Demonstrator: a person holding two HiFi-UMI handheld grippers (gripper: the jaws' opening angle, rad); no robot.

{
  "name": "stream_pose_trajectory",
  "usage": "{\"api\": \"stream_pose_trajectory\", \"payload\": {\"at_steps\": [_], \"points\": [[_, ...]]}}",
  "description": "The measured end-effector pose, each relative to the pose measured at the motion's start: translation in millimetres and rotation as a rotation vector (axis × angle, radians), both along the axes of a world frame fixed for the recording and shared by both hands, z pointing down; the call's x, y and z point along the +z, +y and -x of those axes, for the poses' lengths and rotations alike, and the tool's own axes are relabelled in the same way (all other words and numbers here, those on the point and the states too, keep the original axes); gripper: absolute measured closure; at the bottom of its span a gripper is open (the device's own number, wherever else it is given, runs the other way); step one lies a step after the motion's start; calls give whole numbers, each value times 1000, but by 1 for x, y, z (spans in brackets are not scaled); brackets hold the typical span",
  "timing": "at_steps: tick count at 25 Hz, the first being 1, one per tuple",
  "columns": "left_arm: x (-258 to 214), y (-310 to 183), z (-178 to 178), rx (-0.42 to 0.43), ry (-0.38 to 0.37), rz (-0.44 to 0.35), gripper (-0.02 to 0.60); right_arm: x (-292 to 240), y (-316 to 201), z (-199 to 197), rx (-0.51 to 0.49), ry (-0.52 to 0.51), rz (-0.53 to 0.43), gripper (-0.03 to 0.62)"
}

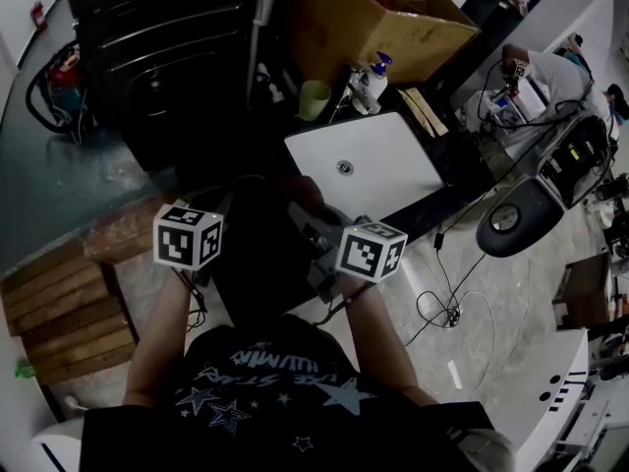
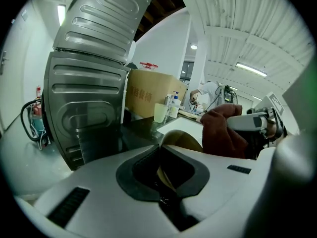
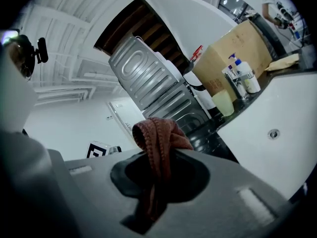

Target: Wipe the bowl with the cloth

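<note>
The left tongs (image 2: 161,155) pinch the bowl (image 2: 182,141) by its rim, the right tongs (image 3: 159,158) pinch the cloth (image 3: 157,135). I would press the cloth inside and rub round, bowl steady.

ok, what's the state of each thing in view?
left tool, shut on the bowl's rim
bowl, held by its rim, tilted
right tool, shut on the cloth
cloth, bunched, sticking out past the jaws
cup, upright
pump bottle, upright

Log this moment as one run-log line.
left gripper: jaws shut on bowl rim | right gripper: jaws shut on cloth | cloth-bowl contact: cannot tell
</note>
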State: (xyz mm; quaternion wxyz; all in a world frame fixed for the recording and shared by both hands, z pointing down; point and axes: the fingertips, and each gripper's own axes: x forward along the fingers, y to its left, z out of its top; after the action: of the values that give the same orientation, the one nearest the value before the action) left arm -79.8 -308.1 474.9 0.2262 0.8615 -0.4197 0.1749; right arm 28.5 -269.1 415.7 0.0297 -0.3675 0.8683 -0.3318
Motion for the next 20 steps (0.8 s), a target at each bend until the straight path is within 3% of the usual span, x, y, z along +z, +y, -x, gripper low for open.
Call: {"api": "stream_pose_trajectory", "payload": {"at_steps": [6,9,16,20], "points": [[3,-19,0,-14,27,36,560,4,-15,-28,56,59,-15,540],[-5,-26,6,-35,55,29,560,8,-19,-39,72,148,-50,540],[-38,-30,5,-48,246,34,561,27,-10,-4,-72,265,-154,540],[-43,-21,6,12,213,42,561,13,-14,6,-125,306,-279,540]]}}
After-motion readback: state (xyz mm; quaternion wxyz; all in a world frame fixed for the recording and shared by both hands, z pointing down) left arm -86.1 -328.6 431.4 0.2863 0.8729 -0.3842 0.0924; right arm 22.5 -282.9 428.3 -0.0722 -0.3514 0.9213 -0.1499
